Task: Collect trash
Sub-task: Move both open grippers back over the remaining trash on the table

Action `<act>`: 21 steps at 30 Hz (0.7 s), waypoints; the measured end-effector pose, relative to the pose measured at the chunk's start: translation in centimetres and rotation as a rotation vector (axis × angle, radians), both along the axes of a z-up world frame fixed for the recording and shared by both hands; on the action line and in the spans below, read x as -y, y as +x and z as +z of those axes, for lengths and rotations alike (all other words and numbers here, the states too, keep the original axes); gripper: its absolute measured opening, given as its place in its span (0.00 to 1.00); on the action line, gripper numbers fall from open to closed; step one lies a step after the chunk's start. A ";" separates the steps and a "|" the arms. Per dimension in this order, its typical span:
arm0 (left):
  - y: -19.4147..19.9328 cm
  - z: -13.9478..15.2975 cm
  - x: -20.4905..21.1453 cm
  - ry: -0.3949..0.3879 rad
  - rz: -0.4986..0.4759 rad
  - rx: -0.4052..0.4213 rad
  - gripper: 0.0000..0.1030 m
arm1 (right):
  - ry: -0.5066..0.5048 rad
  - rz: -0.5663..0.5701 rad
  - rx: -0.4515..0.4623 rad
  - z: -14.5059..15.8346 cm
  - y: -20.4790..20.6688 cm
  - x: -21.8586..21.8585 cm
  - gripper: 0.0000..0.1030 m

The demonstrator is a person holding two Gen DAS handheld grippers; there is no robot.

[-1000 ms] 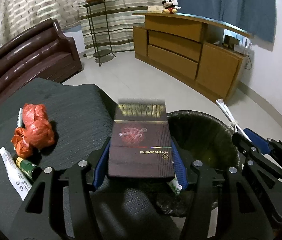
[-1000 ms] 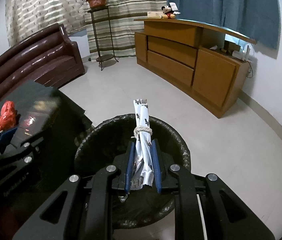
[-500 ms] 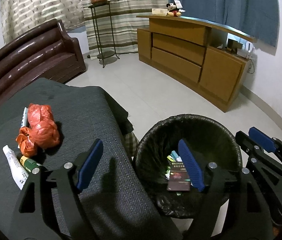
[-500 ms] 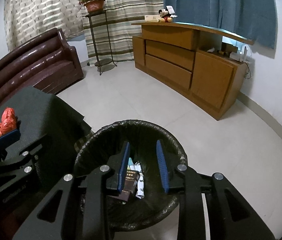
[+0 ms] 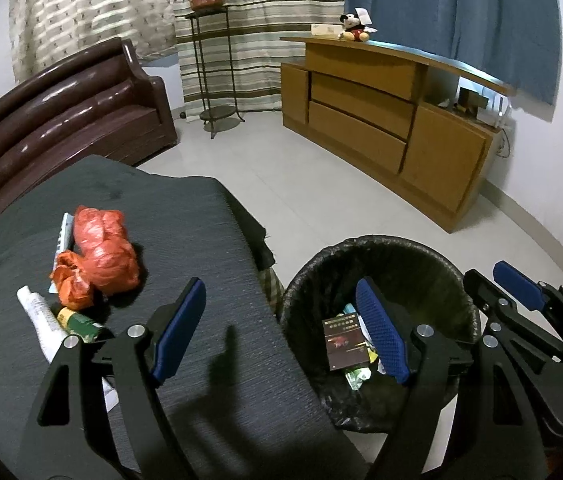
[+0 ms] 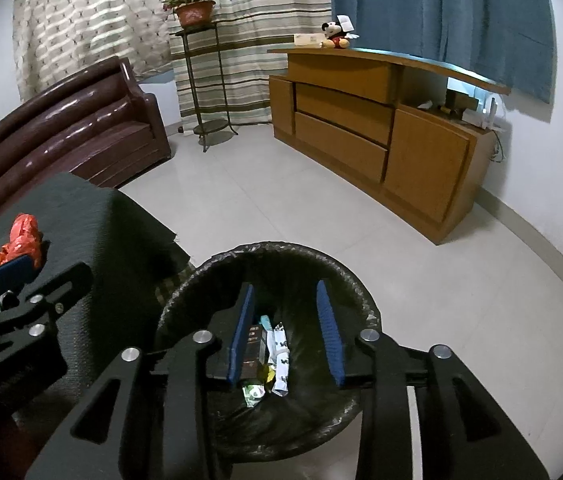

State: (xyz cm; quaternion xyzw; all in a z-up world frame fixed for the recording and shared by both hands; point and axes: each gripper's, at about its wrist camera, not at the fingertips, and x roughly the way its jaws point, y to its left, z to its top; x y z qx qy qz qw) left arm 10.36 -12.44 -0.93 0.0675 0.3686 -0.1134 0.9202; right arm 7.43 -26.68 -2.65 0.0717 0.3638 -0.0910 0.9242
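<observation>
A bin with a black liner (image 5: 401, 248) stands on the floor beside the table under a dark grey cloth (image 5: 181, 220). My left gripper (image 5: 279, 304) hangs open and empty over the table edge and the bin's rim. My right gripper (image 6: 285, 300) is above the bin (image 6: 281, 250); its jaws are opening and nothing is between them. Inside the bin lie a dark red box (image 5: 343, 342) and a white patterned wrapper (image 6: 281, 356). On the cloth remain a red plastic bag (image 5: 101, 252), a white tube (image 5: 39, 322) and a small green can (image 5: 79, 320).
A brown leather sofa (image 5: 61, 120) stands behind the table. A metal plant stand (image 5: 209, 72) is by the striped curtain and a long wooden cabinet (image 5: 381, 120) runs along the right wall. Pale tiled floor (image 6: 441, 280) surrounds the bin.
My left gripper opened and the dark red box fell into the bin. My right gripper let go of the white wrapper, which now lies in the bin, and its jaws kept widening.
</observation>
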 end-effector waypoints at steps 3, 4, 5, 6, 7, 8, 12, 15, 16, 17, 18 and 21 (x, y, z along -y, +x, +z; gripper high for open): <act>-0.4 0.3 -0.8 0.002 0.017 0.002 0.73 | 0.000 0.015 0.003 0.2 -0.1 -0.7 0.33; -0.5 0.4 -1.1 0.002 0.024 0.002 0.73 | 0.000 0.023 0.004 0.3 0.0 -1.0 0.33; -0.7 0.5 -1.7 0.001 0.033 0.001 0.73 | -0.002 0.029 0.004 0.4 -0.1 -1.3 0.33; -0.8 0.6 -2.2 0.000 0.043 0.001 0.73 | -0.003 0.037 0.006 0.4 -0.1 -1.6 0.33; -1.0 0.8 -2.9 -0.002 0.055 0.000 0.73 | -0.003 0.043 0.006 0.5 -0.1 -1.9 0.33; -1.2 0.9 -3.5 -0.004 0.065 -0.001 0.73 | -0.003 0.052 0.006 0.6 -0.1 -2.3 0.33; -1.8 1.3 -6.2 -0.006 0.120 0.002 0.73 | -0.009 0.090 0.005 0.7 -0.2 -3.9 0.33; -2.1 1.3 -8.4 -0.009 0.171 -0.003 0.74 | -0.013 0.116 0.001 0.7 -0.2 -5.2 0.33; -2.2 1.2 -8.9 -0.008 0.182 -0.004 0.74 | -0.012 0.127 -0.001 0.7 -0.2 -5.7 0.33; -2.3 1.2 -9.6 -0.006 0.200 -0.005 0.74 | -0.011 0.135 -0.003 0.7 -0.3 -6.1 0.33; -2.3 1.1 -10.3 -0.004 0.215 -0.008 0.74 | -0.009 0.142 -0.004 0.7 -0.3 -6.4 0.33; -2.4 0.6 -11.9 0.001 0.252 -0.021 0.74 | -0.011 0.171 -0.007 0.8 -0.3 -7.8 0.33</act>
